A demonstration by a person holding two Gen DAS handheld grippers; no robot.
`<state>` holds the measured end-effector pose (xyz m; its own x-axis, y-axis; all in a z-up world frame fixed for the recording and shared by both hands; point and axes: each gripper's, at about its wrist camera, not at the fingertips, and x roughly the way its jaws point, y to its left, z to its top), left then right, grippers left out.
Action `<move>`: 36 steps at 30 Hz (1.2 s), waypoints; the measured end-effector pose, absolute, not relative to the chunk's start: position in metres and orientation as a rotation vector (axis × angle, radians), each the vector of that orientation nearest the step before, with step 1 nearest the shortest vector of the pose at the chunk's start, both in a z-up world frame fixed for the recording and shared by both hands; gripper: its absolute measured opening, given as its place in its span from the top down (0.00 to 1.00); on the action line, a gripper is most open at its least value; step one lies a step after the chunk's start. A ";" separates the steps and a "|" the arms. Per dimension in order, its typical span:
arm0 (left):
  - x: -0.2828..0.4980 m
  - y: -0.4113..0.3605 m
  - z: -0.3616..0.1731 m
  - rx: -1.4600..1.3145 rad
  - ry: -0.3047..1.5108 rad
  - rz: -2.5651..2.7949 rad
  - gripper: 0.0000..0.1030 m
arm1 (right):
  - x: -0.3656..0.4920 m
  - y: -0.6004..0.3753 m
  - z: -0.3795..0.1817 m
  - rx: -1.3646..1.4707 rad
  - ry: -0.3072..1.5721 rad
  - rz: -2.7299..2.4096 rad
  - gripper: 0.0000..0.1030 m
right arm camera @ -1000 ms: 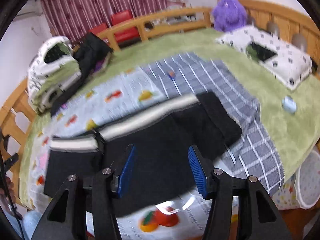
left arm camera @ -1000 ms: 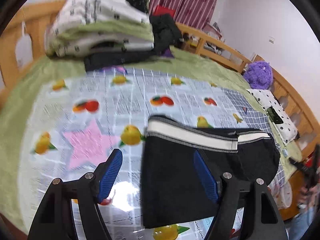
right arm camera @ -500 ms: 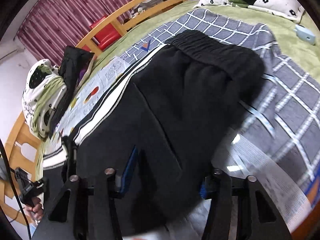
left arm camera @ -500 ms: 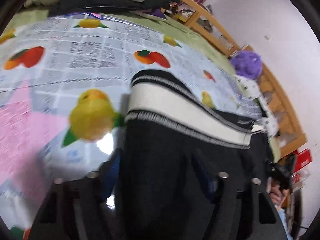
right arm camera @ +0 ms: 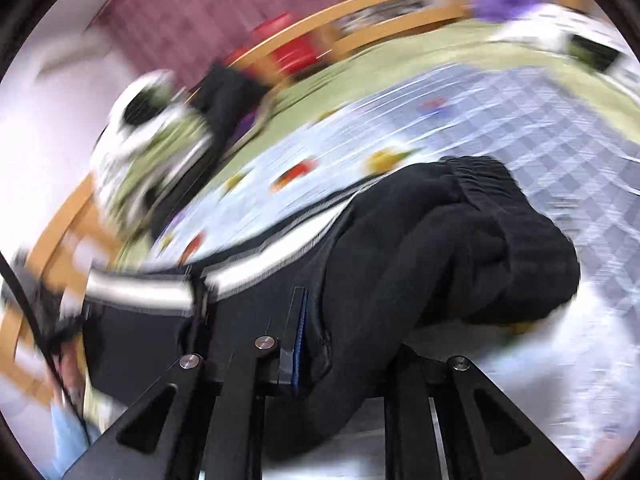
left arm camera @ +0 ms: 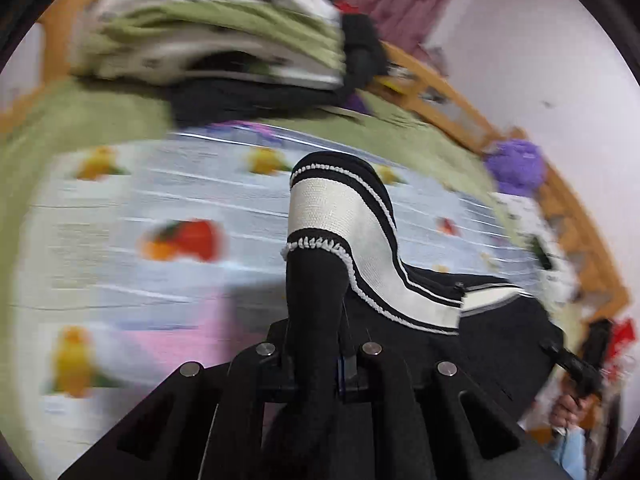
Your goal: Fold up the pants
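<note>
Black fabric of the pants (left arm camera: 500, 332) is pinched in both grippers, and the blue pads are all but hidden by it. The left gripper (left arm camera: 320, 356) has just closed on the end with the white stripe (left arm camera: 340, 216), raised off the fruit-print sheet (left arm camera: 120, 208); the right gripper (right arm camera: 340, 344) has been closing on a bunched fold. Much is motion-blurred — the bedding pile (left arm camera: 208, 28) at the bed's far edge especially. Open sheet lies beyond.
</note>
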<state>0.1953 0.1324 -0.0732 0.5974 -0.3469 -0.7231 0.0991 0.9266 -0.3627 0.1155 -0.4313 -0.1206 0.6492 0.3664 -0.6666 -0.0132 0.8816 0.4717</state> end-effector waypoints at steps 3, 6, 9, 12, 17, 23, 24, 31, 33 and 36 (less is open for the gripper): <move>0.193 0.153 -0.091 -0.231 0.958 -0.137 0.84 | 0.129 -0.388 -0.153 0.362 0.954 0.246 0.85; 0.185 0.153 -0.113 -0.167 0.999 -0.034 0.67 | 0.134 -0.382 -0.185 0.364 1.021 0.189 0.81; 0.162 0.155 -0.122 -0.170 0.996 -0.004 0.52 | 0.128 -0.391 -0.178 0.400 1.062 0.200 0.71; 0.127 0.155 -0.119 -0.179 0.945 0.007 0.48 | 0.109 -0.411 -0.160 0.432 1.006 0.169 0.59; 0.084 0.156 -0.131 -0.158 0.903 0.007 0.35 | 0.115 -0.457 -0.165 0.626 0.921 0.052 0.40; 0.077 0.137 -0.142 -0.007 0.903 0.057 0.34 | 0.148 -0.446 -0.167 0.543 0.934 -0.009 0.65; 0.076 0.142 -0.137 -0.058 0.916 0.046 0.34 | 0.147 -0.454 -0.162 0.572 0.904 0.006 0.66; 0.042 0.193 -0.142 -0.409 0.924 0.024 0.34 | 0.139 -0.453 -0.164 0.510 0.988 0.021 0.61; 0.034 0.204 -0.155 -0.473 0.928 0.017 0.34 | 0.126 -0.448 -0.149 0.445 0.972 0.009 0.61; 0.031 0.210 -0.161 -0.550 0.869 -0.004 0.33 | 0.117 -0.437 -0.123 0.368 0.955 0.010 0.61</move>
<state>0.0309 0.2101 -0.1612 0.6548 -0.2221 -0.7225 -0.2147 0.8618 -0.4595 0.1168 -0.4373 -0.1227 0.5820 0.1695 -0.7953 0.1523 0.9380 0.3114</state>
